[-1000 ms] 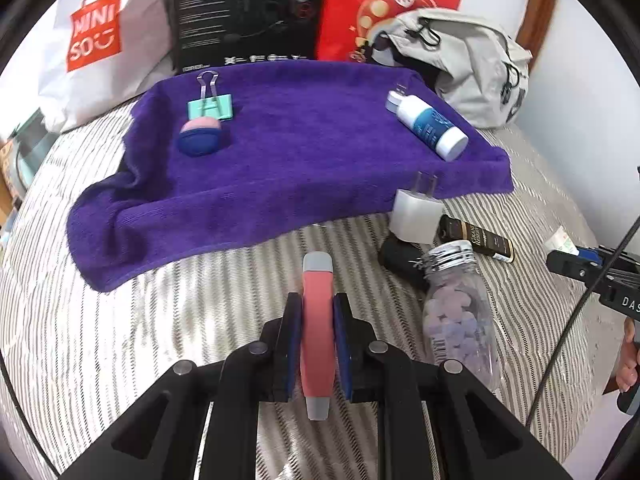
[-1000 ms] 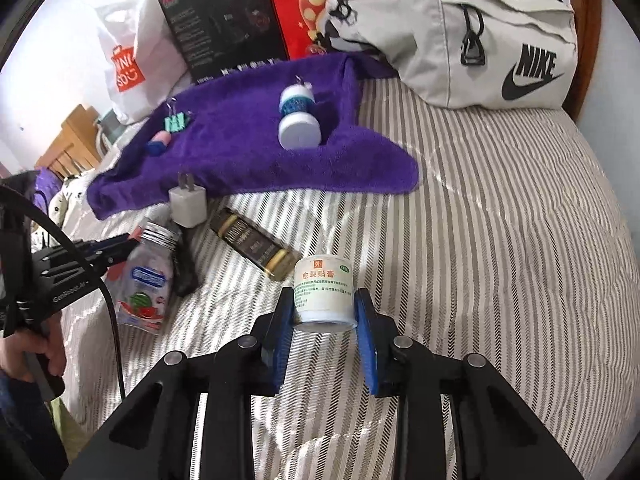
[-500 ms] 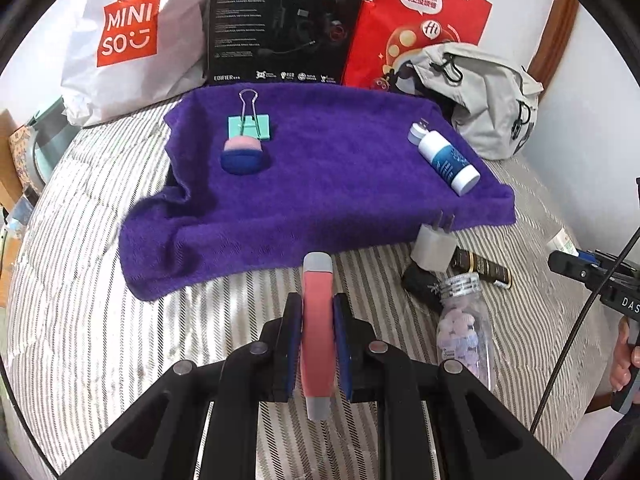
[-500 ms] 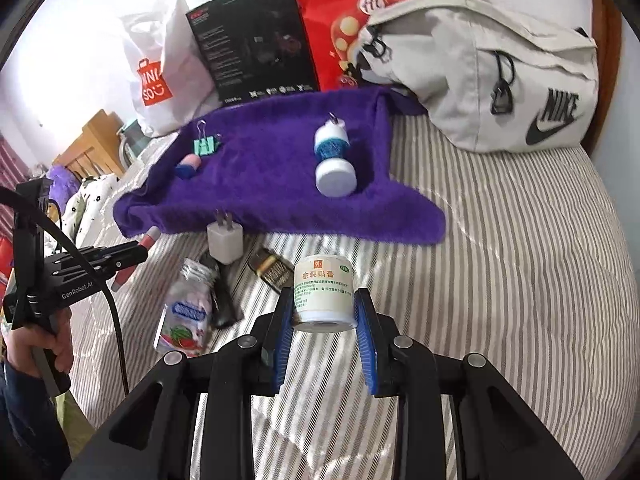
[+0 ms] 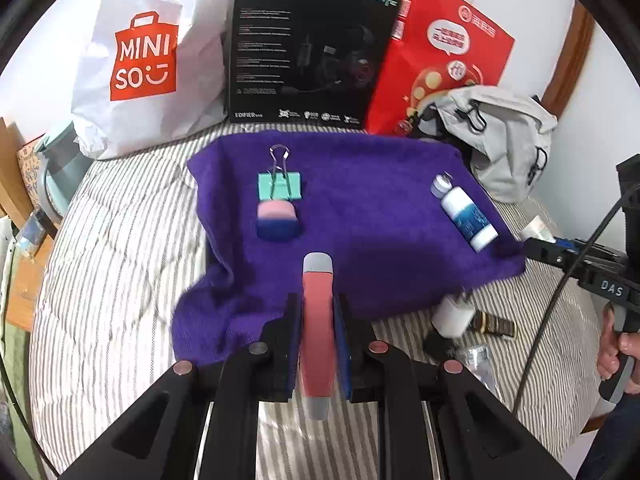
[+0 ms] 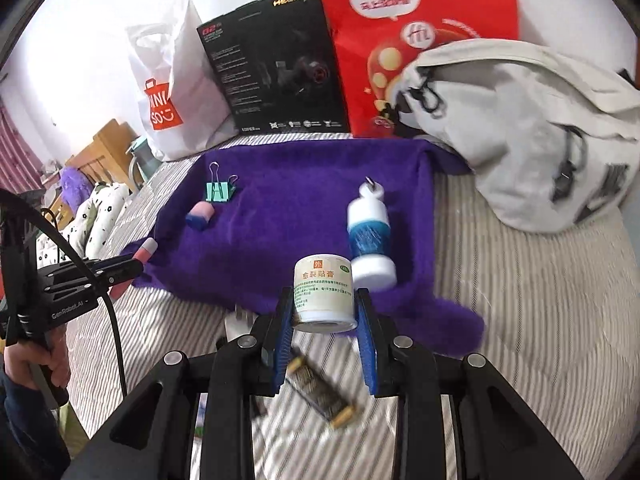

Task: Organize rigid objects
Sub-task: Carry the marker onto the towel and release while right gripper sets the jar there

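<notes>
Above a striped bed, the left gripper (image 5: pixel 317 332) clamps a pink pen (image 5: pixel 317 320) over the near edge of a purple towel (image 5: pixel 360 216); the right gripper (image 6: pixel 324 320) squeezes a white jar (image 6: pixel 323 292) beside a white bottle (image 6: pixel 370 236), apparently lying on the towel.

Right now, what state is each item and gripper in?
Left gripper: shut on pink tube, over the purple towel.
Right gripper: shut on white ointment jar.
Binder clip: lying on towel.
White-and-blue bottle: lying on towel, capped.
</notes>
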`<state>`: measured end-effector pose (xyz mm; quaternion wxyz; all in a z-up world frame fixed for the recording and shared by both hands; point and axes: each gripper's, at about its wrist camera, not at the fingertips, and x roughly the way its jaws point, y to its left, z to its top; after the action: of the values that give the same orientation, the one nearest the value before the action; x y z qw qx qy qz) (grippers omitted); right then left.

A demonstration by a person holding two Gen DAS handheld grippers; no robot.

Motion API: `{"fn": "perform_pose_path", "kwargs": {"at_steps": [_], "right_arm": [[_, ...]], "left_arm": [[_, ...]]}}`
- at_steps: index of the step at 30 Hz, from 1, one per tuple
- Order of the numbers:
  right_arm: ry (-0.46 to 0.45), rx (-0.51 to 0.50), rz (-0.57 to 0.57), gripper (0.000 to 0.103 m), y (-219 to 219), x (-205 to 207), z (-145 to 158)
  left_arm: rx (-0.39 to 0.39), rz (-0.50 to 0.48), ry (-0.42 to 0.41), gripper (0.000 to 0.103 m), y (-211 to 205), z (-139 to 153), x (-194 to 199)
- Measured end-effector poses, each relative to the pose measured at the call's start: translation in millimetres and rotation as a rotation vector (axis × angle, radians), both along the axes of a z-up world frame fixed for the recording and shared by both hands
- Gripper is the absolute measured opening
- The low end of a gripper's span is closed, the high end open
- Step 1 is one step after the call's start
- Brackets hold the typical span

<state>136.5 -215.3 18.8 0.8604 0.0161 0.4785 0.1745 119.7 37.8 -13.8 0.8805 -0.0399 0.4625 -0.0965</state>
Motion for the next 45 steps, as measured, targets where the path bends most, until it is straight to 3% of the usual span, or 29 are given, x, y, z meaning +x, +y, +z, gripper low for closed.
{"fn": "perform_pose_path", "kwargs": {"at_steps": [15,24,37,41,45], "right_arm": [[0.099,-0.085,0.049,0.03,40,50,-49],[0.12,-0.151,0.051,0.03,46,67,-62],[0.106,-0.168,0.101,0.03,49,68,-63],[0.122,-0.164,0.119,0.038,49,66,-62],[0.14,-0.157,0.116,0.044,46,61,-61]], "left_arm": [[0.001,-0.011,0.068,0.016,11,-34,50],[-0.001,-0.021,0.079,0.016,12,-43,67],[0.053,-0.027,0.088,0.017,7,-50,74],[0.076,-0.028,0.093,0.018,5,-52,69],[0.048,-0.012,0.108,0.022,8,-51,64]]}}
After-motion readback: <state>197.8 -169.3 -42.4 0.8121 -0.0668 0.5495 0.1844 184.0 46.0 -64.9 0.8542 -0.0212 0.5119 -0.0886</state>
